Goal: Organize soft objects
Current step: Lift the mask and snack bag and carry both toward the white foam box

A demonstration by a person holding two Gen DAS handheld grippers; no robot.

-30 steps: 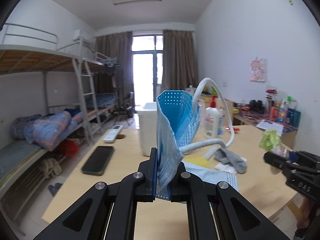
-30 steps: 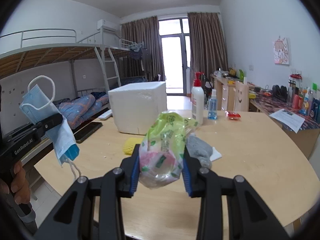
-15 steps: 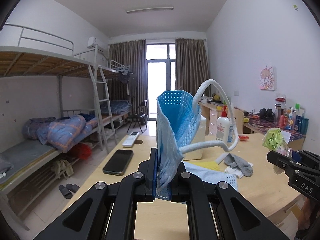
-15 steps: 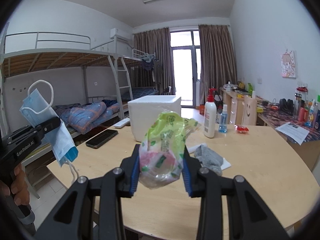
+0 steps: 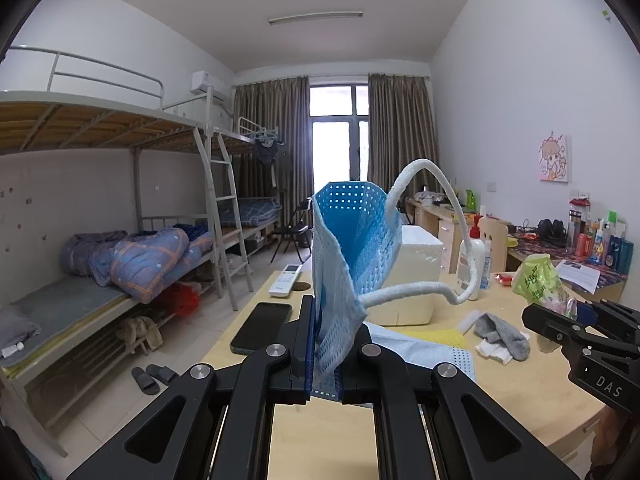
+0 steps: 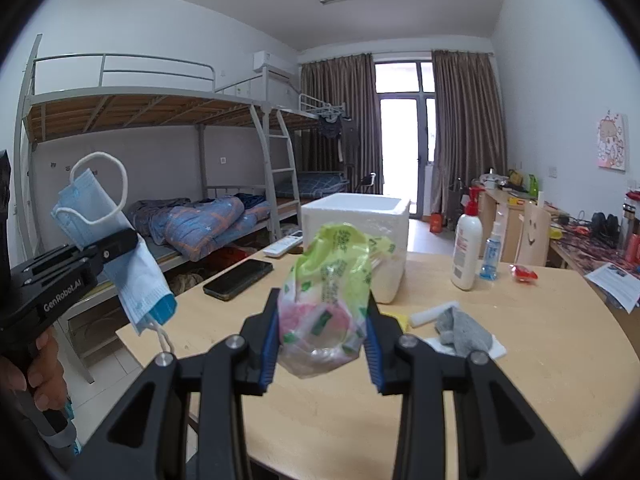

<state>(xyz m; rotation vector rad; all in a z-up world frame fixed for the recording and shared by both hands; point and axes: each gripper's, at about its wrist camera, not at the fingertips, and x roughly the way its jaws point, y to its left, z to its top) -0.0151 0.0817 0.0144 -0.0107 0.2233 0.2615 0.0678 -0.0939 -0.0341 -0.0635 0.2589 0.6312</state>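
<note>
**Two soft items held above a cluttered table, neither yet put away**

A blue pleated face mask [image 5: 352, 276] stood pinched by its lower edge in the left gripper [image 5: 326, 364], whose jaws were closed flat on the fabric. Most of the mask rose free above the jaws, and one white ear loop [image 5: 448, 216] arced out to the right. Seen from the right wrist camera, the mask's other end hung below the jaws with a second loop dangling.

The right gripper [image 6: 322, 344] held a green and pink plastic tissue packet [image 6: 332, 292], its jaws part-way apart and pressing the packet's sides. Both items hung in the air over the near edge of the wooden table [image 6: 540, 380].

Beyond them stood a white foam box [image 6: 360, 232], open at the top and probably the place for these things. A grey sock [image 6: 460, 330] lay on a white tissue to the right, and another blue mask [image 5: 424, 350] lay flat on the table. A black phone [image 6: 238, 279], a remote control [image 5: 285, 280] and a pump bottle [image 6: 466, 250] stood around the box.

The grip on the mask looked thin, so a quick swing might let it slide out. The loose loop could catch on the pump bottle or the box rim. The slick, crumpled packet might slip or squash if squeezed harder.
</note>
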